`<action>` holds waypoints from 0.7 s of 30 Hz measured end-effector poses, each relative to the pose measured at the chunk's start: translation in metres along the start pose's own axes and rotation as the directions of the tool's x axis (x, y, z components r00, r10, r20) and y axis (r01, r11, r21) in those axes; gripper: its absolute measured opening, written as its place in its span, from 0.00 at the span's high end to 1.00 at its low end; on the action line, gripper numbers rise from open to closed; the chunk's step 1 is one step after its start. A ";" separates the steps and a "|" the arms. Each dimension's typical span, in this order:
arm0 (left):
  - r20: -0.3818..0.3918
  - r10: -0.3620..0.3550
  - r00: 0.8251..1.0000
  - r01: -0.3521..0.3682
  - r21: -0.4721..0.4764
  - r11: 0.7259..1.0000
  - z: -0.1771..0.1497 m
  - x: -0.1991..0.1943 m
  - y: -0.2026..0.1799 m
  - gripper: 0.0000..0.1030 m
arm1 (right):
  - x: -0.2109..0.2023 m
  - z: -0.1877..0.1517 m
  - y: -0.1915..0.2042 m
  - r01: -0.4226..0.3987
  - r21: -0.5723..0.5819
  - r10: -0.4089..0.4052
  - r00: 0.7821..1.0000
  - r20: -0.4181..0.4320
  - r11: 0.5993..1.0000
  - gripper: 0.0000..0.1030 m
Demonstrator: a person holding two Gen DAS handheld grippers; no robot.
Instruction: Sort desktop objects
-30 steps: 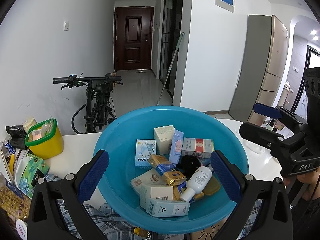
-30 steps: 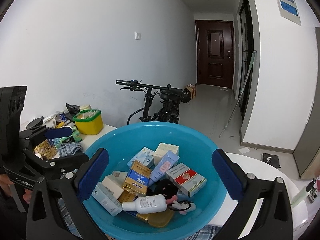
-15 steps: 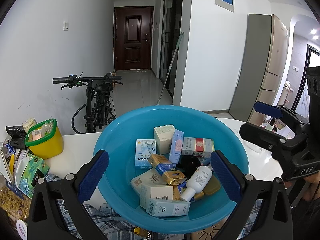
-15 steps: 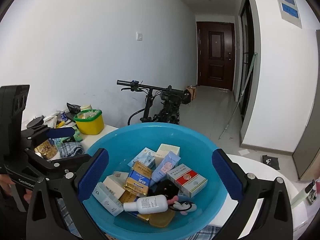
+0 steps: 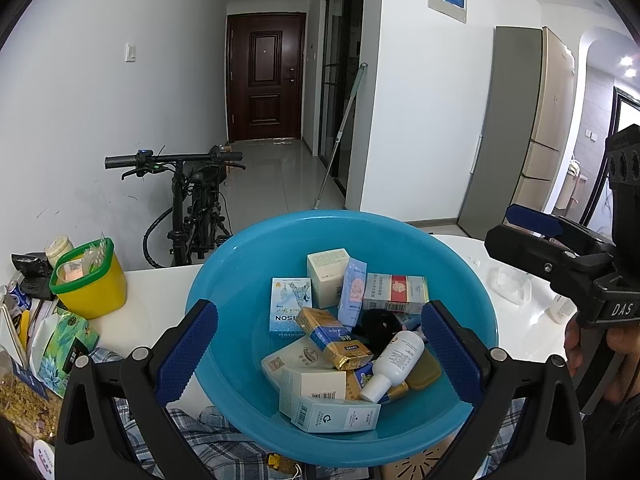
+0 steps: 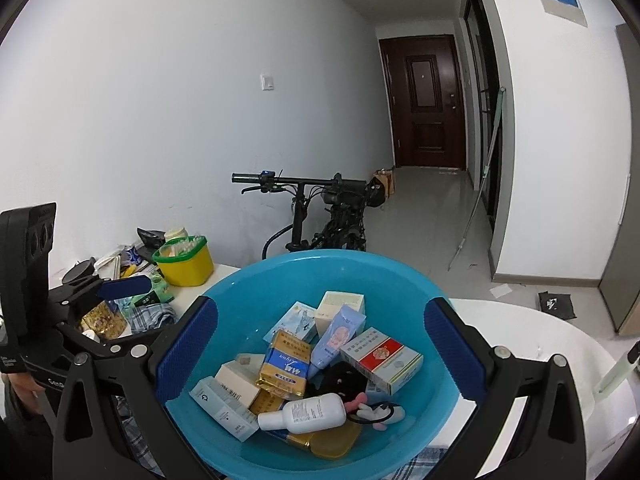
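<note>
A blue basin (image 5: pixel 248 264) (image 6: pixel 256 292) stands on a white table and holds several small boxes, a white bottle (image 5: pixel 394 364) (image 6: pixel 308 414), a gold pack (image 5: pixel 334 336) (image 6: pixel 286 362) and a red-and-white box (image 5: pixel 394 292) (image 6: pixel 382 360). My left gripper (image 5: pixel 318 354) is open and empty, its fingers wide apart over the basin's near side. My right gripper (image 6: pixel 320 354) is open and empty, also straddling the basin. Each gripper shows in the other's view, the right one (image 5: pixel 560 248) at the right and the left one (image 6: pixel 80 308) at the left.
A yellow tub with a green rim (image 5: pixel 88 280) (image 6: pixel 186 260) and a pile of packets (image 5: pixel 48 344) sit on the table's left. A plaid cloth (image 5: pixel 192 436) lies under the basin. A bicycle (image 5: pixel 192 200) stands behind the table.
Both grippers hold nearly still over the basin; the right wrist view has shifted very slightly. Nothing was picked up or let go.
</note>
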State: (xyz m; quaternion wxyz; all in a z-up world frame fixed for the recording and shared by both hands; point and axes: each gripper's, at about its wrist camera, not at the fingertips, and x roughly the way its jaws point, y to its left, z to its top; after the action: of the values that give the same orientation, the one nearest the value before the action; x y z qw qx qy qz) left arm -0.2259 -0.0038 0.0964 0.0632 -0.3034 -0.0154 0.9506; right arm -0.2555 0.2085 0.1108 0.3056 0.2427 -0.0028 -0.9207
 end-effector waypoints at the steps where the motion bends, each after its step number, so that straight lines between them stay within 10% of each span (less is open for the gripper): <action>1: 0.000 0.000 1.000 0.000 0.000 1.000 0.000 0.000 -0.001 0.00 | 0.001 0.000 0.000 -0.002 0.000 0.002 1.000 -0.004 1.000 0.00; 21: 0.000 0.001 1.000 -0.001 0.003 1.000 0.000 0.000 -0.001 0.00 | 0.005 -0.002 0.009 0.015 -0.038 -0.016 1.000 -0.027 0.999 0.00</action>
State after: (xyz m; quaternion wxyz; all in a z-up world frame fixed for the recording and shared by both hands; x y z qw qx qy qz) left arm -0.2259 -0.0027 0.0970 0.0632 -0.3034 -0.0139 0.9507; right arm -0.2532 0.1989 0.1078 0.3028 0.2494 0.0207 -0.9196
